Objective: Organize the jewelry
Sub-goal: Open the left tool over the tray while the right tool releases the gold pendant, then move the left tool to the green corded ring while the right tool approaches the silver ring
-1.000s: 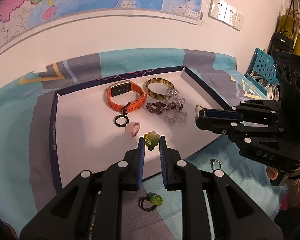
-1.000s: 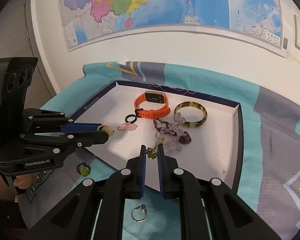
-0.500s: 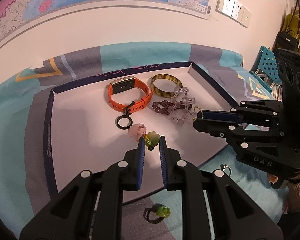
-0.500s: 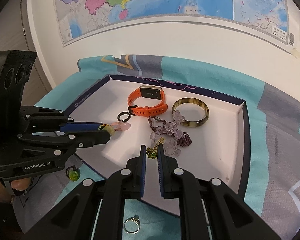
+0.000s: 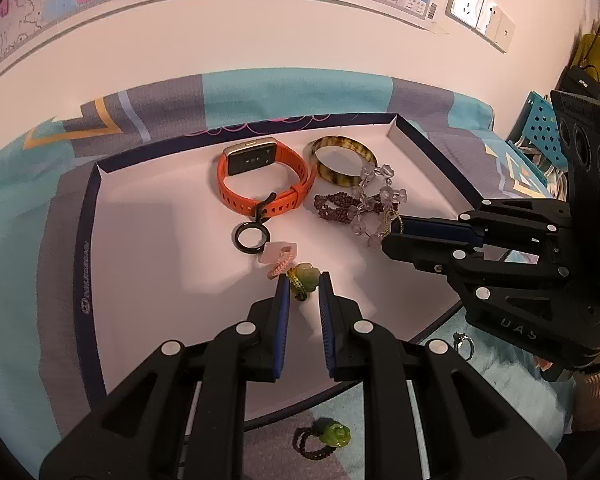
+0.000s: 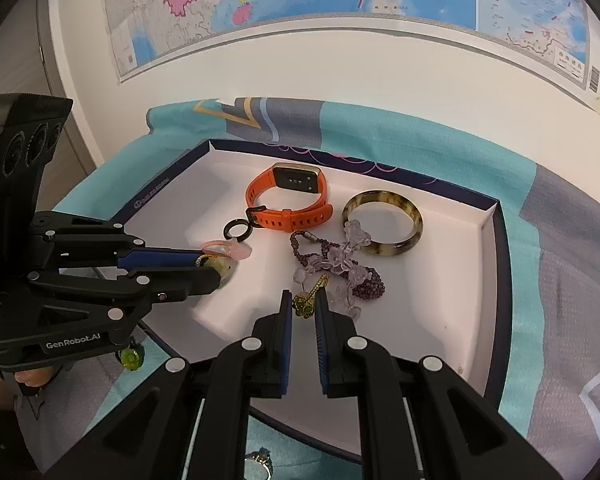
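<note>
Jewelry sits in the white tray (image 5: 140,320): watch (image 5: 260,184), bangle (image 5: 342,160), beads (image 5: 360,208) toward the far edge. Left gripper (image 5: 303,286) narrowly parted around a green charm (image 5: 302,278), low over the tray middle; right gripper (image 6: 303,304) nearly closed on a gold-green trinket (image 6: 306,304) beside the beads. Risk: trinket chain snagging beads on release. Since earlier frames, both grippers advanced further over the tray; two rings remain on the cloth near the front edge

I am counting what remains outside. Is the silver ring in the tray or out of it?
Out. The silver ring lies on the teal cloth, just beyond the tray's dark near rim, below the right gripper.
</note>
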Tool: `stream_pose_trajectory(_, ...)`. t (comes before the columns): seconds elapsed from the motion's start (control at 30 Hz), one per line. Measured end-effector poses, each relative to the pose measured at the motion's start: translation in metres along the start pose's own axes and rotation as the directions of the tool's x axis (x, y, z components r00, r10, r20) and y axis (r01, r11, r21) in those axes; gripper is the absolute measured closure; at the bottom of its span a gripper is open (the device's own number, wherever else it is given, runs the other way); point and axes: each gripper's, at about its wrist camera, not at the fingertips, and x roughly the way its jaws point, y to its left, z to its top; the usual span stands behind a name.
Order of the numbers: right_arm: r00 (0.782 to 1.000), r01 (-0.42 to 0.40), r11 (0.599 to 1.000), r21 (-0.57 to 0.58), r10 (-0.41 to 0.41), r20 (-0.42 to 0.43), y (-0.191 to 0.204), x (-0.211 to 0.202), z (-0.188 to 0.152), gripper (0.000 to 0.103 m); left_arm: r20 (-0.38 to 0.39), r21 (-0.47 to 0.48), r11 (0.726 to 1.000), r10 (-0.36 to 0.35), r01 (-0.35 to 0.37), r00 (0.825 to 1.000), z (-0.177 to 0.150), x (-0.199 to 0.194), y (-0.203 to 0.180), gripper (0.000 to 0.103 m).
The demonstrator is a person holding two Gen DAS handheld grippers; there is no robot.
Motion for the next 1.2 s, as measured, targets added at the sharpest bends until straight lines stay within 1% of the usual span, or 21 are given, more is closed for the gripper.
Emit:
stream_pose_trajectory(0.17,1.000,0.003,1.000,0.000,-0.003,-0.005,0.000,0.003,0.001,0.093,-0.004,-0.004,1.000,-0.002,0.002,1.000,0.001,0.002,0.000,0.088)
stream_pose_trajectory(0.4,1.000,-0.001,1.000,0.014,0.001,0.009,-0.003,0.002,0.002,0.092,0.011,-0.010,1.000,-0.001,0.001,1.000,0.001,-0.002,0.002,0.088)
stream_pose_trajectory(0.5,1.000,-0.009,1.000,0.020,0.009,0.015,-0.003,0.001,0.001,0.092,0.024,-0.010,1.000,0.010,-0.010,1.000,0.001,-0.007,0.002,0.085)
stream_pose_trajectory(0.57,1.000,-0.010,1.000,0.025,0.010,0.021,-0.004,-0.001,0.000,0.091,0.038,-0.006,1.000,0.022,-0.021,0.999,0.000,-0.012,0.001,0.078)
stream_pose_trajectory(0.63,1.000,-0.015,0.999,0.033,0.014,0.028,-0.005,-0.005,-0.001,0.090,0.052,-0.003,1.000,0.030,-0.030,0.998,-0.001,-0.018,0.001,0.076)
stream_pose_trajectory(0.8,0.998,-0.036,0.998,0.057,0.033,0.057,-0.008,-0.020,-0.006,0.081,0.092,0.010,0.999,0.037,-0.038,0.995,-0.009,-0.039,0.001,0.075)
stream_pose_trajectory(0.93,0.996,-0.057,0.997,0.058,0.052,0.079,-0.005,-0.034,-0.010,0.078,0.117,0.021,0.999,0.029,-0.032,0.993,-0.021,-0.057,0.003,0.072)
stream_pose_trajectory(1.0,0.994,-0.069,0.996,0.058,0.064,0.090,-0.003,-0.043,-0.015,0.071,0.127,0.030,0.999,0.020,-0.024,0.992,-0.028,-0.065,0.003,0.071)
stream_pose_trajectory(1.03,0.993,-0.071,0.996,0.056,0.066,0.095,-0.002,-0.047,-0.017,0.070,0.131,0.038,0.999,0.013,-0.018,0.991,-0.034,-0.070,0.002,0.070)
stream_pose_trajectory(1.13,0.991,-0.084,0.995,0.055,0.078,0.106,0.002,-0.057,-0.023,0.067,0.131,0.064,0.998,0.000,-0.008,0.991,-0.048,-0.078,-0.002,0.069)
stream_pose_trajectory(1.2,0.990,-0.095,0.994,0.048,0.090,0.108,0.006,-0.062,-0.029,0.067,0.131,0.081,0.997,0.004,-0.014,0.991,-0.056,-0.083,-0.006,0.068)
